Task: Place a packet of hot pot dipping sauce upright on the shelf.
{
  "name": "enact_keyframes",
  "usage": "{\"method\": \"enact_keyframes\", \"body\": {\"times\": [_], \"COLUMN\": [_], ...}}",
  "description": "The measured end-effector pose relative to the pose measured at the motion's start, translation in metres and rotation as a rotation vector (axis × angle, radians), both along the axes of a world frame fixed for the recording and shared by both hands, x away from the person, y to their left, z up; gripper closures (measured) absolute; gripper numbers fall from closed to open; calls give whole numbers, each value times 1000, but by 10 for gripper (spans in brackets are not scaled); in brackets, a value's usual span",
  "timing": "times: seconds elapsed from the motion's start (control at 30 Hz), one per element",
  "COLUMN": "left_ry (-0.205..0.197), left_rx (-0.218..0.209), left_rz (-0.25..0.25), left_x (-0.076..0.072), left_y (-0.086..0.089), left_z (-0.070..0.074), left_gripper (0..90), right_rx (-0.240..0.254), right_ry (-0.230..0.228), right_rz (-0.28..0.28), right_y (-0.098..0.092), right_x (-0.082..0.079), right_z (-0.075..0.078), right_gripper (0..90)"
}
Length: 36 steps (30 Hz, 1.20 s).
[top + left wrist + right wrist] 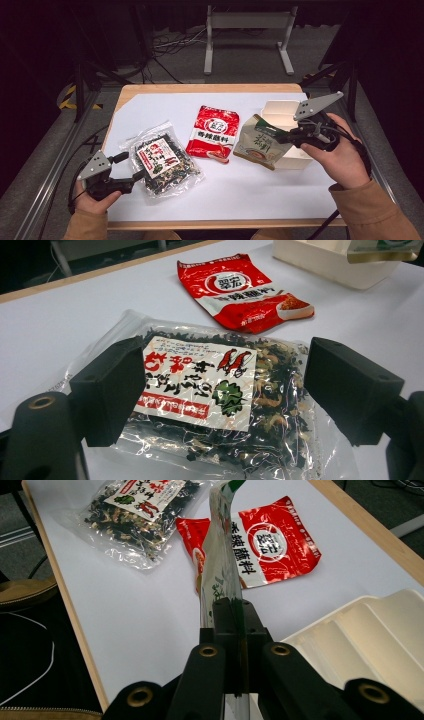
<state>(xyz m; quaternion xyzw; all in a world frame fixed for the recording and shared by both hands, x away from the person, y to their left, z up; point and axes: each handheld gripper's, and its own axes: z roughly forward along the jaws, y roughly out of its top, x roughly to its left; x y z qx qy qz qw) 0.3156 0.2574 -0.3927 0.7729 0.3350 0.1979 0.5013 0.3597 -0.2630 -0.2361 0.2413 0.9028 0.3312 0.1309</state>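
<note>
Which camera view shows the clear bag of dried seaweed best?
The left gripper view: the clear bag lies close between the open tongs, its label sharp. The high view shows the bag whole but small; the right gripper view shows part of it, far off.

table [150, 89] (white-topped) | clear seaweed bag [161, 161] | red pouch [214, 133] | white tray [295, 159]
</note>
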Motion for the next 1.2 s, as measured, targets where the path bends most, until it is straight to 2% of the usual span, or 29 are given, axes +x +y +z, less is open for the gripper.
{"method": "enact_keyframes", "body": {"times": [0.37, 0.77, 1.2], "left_ry": [3, 6, 12], "left_rx": [4, 12, 15], "left_rz": [2, 15, 20], "left_x": [0, -3, -4], "left_y": [0, 1, 1], "left_z": [0, -2, -3], "left_gripper": [176, 176, 176], "right_rx": [-8, -16, -21], "right_ry": [-65, -85, -127], "right_rz": [-35, -58, -90], "right_y": [-10, -20, -35], "right_x": [11, 29, 58], "right_z": [17, 28, 40], "right_gripper": [898, 898, 897]}}
